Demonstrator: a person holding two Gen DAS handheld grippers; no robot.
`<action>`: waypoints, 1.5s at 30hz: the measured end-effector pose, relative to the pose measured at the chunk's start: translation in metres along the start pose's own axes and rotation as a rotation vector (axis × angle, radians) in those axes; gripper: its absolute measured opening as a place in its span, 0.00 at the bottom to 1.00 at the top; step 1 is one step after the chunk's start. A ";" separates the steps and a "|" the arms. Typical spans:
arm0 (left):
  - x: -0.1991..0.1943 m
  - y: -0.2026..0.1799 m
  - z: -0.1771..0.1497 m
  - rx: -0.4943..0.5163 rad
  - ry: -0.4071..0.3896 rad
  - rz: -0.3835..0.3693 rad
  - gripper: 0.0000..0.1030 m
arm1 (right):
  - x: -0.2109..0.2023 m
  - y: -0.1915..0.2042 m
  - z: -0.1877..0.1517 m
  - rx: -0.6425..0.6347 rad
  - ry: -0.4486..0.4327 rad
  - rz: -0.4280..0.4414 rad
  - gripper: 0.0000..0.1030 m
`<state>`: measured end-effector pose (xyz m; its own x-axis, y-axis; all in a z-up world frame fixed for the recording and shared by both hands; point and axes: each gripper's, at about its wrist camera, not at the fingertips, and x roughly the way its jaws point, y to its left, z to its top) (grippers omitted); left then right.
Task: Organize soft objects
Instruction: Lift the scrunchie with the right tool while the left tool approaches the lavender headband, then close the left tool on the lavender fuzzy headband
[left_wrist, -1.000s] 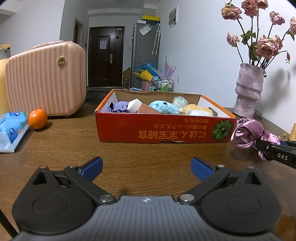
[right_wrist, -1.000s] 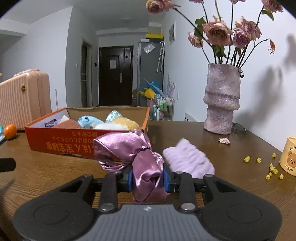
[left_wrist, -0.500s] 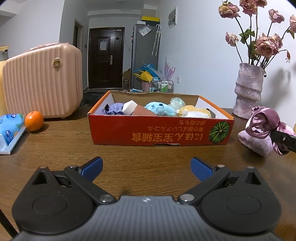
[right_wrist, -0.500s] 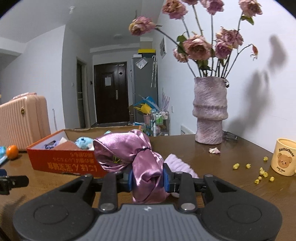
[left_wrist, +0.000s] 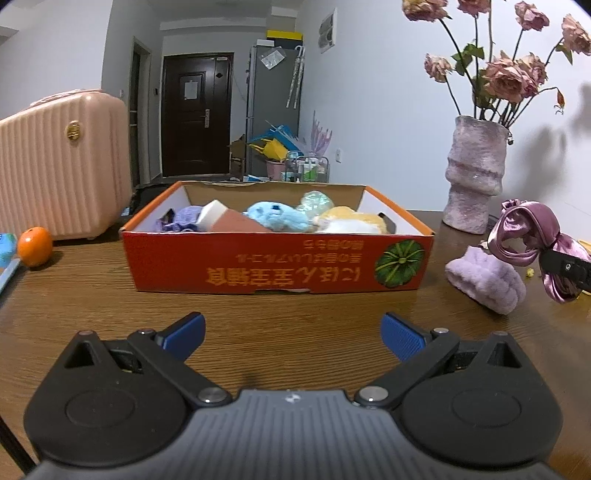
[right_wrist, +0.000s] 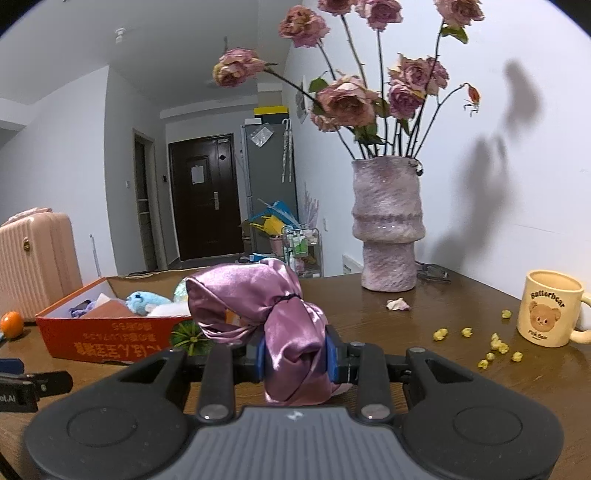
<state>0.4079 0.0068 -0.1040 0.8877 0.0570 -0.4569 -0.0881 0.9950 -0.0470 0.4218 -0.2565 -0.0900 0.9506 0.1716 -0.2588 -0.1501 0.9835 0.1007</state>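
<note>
Broadly, the brown wood-grain table (left_wrist: 295, 321) carries everything, and the open red cardboard box with a pumpkin print (left_wrist: 277, 266) sits at its middle as the collecting place: a pale blue plush toy (left_wrist: 275, 216), a yellow-and-white plush (left_wrist: 351, 221) and a lilac knitted piece (left_wrist: 181, 218) already lie inside. Off to one side, the rough mauve ceramic vase of dried roses (right_wrist: 388, 225) and the cream bear-print mug (right_wrist: 550, 308) stand well apart from the box, likely because they are hard things outside the sorting. A fluffy lilac headband (left_wrist: 484, 278) lies on the table just beside the box's right end, not yet put away. The left tongs (left_wrist: 293, 334) stand spread and empty, low over the table, free for that headband. The right tongs (right_wrist: 295, 360) are pressed together on a shiny mauve satin scrunchie (right_wrist: 258, 302), held clear of the table, probably so it can go over the box wall.
</note>
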 end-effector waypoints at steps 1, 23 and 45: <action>0.002 -0.004 0.000 0.001 0.002 -0.005 1.00 | 0.000 -0.003 0.000 0.003 -0.001 -0.004 0.29; 0.041 -0.095 0.008 0.040 0.043 -0.104 1.00 | 0.011 -0.072 0.009 0.008 -0.006 -0.076 0.29; 0.092 -0.204 0.023 0.061 0.081 -0.175 1.00 | 0.035 -0.134 0.016 -0.012 -0.005 -0.149 0.29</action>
<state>0.5177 -0.1887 -0.1158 0.8477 -0.1217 -0.5163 0.0942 0.9924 -0.0793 0.4790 -0.3829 -0.0973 0.9640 0.0230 -0.2650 -0.0101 0.9987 0.0498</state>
